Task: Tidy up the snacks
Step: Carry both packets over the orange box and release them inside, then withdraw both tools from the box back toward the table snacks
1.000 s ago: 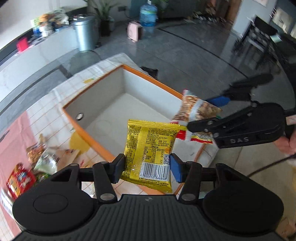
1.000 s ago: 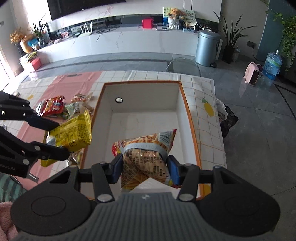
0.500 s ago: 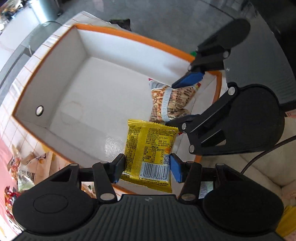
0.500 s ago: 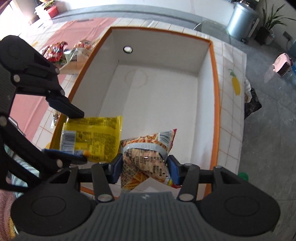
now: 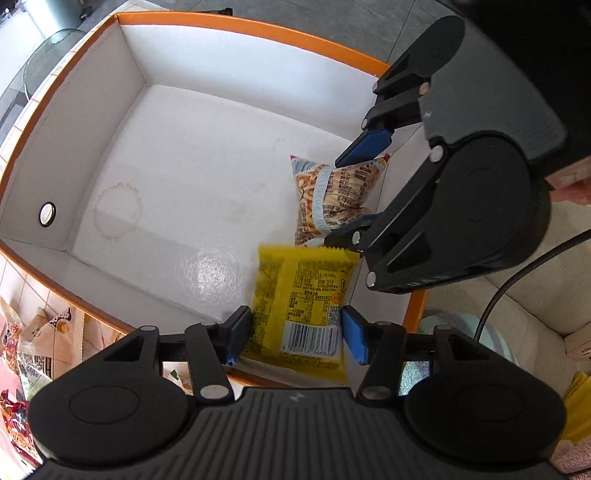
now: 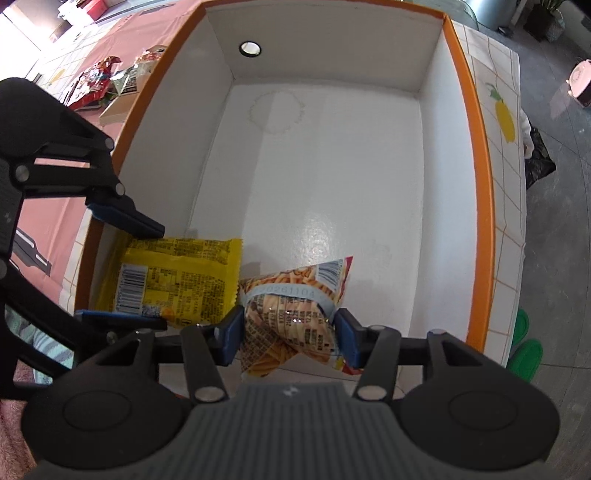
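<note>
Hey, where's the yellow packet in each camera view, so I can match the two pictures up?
Left wrist: yellow packet low centre, blurred, between the left gripper's fingers.
Right wrist: lower left, in the box's near-left corner, beside the striped packet.
Shared landmark: the round hole in the box wall, at far left in the left view, top centre-left in the right view.

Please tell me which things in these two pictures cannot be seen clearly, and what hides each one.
- Yellow foil snack packet: left wrist view, blurred; print unreadable, contact with the box floor unclear.
- Orange-and-white striped snack bag: right wrist view, its lower part is hidden behind the right hand-held gripper.
- Pile of snack packets outside the white box with orange rim: left wrist view, cut by the picture edge and the left hand-held gripper.
</note>
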Tool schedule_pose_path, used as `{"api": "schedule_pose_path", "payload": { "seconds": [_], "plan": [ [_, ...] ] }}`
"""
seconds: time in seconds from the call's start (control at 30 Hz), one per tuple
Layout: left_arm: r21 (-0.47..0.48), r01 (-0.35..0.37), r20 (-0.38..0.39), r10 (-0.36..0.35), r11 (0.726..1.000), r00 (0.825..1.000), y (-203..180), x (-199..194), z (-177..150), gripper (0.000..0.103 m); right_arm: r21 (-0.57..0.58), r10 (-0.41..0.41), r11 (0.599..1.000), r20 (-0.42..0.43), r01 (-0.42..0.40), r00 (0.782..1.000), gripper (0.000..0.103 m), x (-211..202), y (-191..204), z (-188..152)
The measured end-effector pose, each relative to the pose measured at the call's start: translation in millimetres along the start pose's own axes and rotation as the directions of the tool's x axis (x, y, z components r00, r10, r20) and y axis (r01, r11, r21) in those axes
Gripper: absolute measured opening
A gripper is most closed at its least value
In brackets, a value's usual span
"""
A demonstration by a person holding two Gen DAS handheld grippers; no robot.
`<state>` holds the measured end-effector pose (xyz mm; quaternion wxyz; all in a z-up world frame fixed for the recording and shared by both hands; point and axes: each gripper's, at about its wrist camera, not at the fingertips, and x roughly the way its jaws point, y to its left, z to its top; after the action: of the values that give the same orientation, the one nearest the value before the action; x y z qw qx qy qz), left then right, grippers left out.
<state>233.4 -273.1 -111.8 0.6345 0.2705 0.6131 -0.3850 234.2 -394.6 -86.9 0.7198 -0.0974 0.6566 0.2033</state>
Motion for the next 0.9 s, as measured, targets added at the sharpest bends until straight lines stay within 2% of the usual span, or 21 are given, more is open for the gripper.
{"api": "schedule_pose_path", "payload": {
  "seconds": [0.17, 0.37, 0.57, 0.73, 0.9],
  "plan": [
    [0.024, 0.011, 0.061, -0.012, 1.0, 0.998, -5, -13, -1, 0.075, 0.006, -0.017, 1.0, -0.035, 0.018, 0.999, 0.052, 7, 2, 5],
    [0.008, 0.059, 0.119, -0.059, 0.998, 0.991, -1, -36, -15, 0.075, 0.031, -0.046, 0.998, -0.055, 0.047, 0.997, 0.054, 12, 2, 9],
    [-0.038, 0.09, 0.161, -0.083, 0.995, 0.983, -3, -67, -35, 0.075, 0.016, -0.102, 0.995, -0.08, 0.103, 0.992, 0.065, 14, 11, 9],
    [-0.044, 0.099, 0.214, -0.088, 0.994, 0.973, -8, -98, -56, 0.075, 0.046, -0.148, 0.988, -0.05, 0.15, 0.988, 0.068, -3, 18, 7],
    [-0.091, 0.061, 0.267, -0.034, 0.994, 0.963, -11, -119, -87, 0.075, 0.06, -0.2, 0.978, 0.016, 0.198, 0.98, 0.068, -30, 40, -5]
  ]
}}
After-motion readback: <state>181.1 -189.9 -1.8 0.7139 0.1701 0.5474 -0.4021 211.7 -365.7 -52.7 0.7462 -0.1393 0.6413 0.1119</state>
